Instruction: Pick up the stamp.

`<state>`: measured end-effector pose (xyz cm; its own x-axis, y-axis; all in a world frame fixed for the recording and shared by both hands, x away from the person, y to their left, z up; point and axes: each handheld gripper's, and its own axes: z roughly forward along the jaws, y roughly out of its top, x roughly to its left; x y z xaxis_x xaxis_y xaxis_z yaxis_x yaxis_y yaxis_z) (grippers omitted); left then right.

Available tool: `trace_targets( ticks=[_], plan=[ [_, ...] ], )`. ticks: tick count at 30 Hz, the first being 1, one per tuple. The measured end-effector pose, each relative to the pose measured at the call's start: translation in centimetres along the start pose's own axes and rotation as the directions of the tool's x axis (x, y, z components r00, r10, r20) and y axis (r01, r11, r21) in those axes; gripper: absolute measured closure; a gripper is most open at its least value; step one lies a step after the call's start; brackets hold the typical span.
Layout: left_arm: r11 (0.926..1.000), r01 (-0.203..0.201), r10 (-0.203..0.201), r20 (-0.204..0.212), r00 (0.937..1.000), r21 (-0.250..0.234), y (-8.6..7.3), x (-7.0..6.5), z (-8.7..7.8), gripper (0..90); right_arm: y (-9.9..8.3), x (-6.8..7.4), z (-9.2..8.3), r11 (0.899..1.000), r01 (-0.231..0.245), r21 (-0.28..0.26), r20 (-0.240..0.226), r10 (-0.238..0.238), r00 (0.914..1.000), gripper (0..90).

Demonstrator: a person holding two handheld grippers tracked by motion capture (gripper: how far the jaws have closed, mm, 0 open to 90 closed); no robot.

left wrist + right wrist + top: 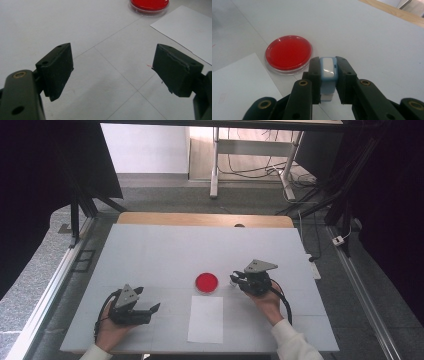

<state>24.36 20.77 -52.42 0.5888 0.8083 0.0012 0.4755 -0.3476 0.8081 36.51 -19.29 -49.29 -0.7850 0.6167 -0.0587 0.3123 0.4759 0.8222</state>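
My right hand-held gripper is clamped on the small light-blue plastic block; placing it near the round red dish remains, left hand-held gripper apart.

This looks like a lab or a test room. A plain white table stands in the middle with very little on it. One thing there is a round clear dish with red stuff inside, like the ones used in science. Black metal frames stand at the sides. Behind, loose cables lie on a grey floor under another table's legs.
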Motion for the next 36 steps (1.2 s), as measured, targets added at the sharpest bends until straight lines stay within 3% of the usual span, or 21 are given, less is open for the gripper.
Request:
trace_targets(
  ticks=[23, 36],
  plan=[
    [1.0, -0.003, 0.003, -0.003, 1.0, 0.002, 0.0, 0.0, 0.0, 17.2, 0.7, -0.4, -1.9, 0.994, -0.048, -0.1, -0.019, 0.047, 0.9987, 74.8],
    [1.0, -0.001, 0.001, -0.004, 1.0, 0.004, 0.0, 0.0, 0.1, 17.2, 1.2, 0.1, -3.0, 0.988, -0.052, -0.144, -0.043, 0.046, 0.998, 74.7]
  ],
)
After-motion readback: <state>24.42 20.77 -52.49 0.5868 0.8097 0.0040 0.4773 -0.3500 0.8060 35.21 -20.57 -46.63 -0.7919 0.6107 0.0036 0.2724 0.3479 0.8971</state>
